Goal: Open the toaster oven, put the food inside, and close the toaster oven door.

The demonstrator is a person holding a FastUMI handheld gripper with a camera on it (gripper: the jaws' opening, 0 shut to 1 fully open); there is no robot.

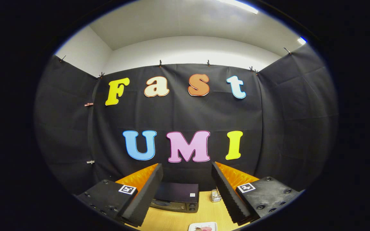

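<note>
My gripper (187,189) is open, its two fingers spread wide with nothing between them, held high above the wooden table (209,211). Beyond the fingers, seen through the gap, a dark toaster oven (176,197) stands at the back of the table against the cloth wall; its door looks closed. Nearer to me, below the fingers, lies a white plate (203,227) with pinkish food (205,228) on it, only its far part visible.
A small clear glass-like container (216,195) stands on the table just right of the toaster oven, beside the right finger. Black cloth walls close the booth behind and on both sides.
</note>
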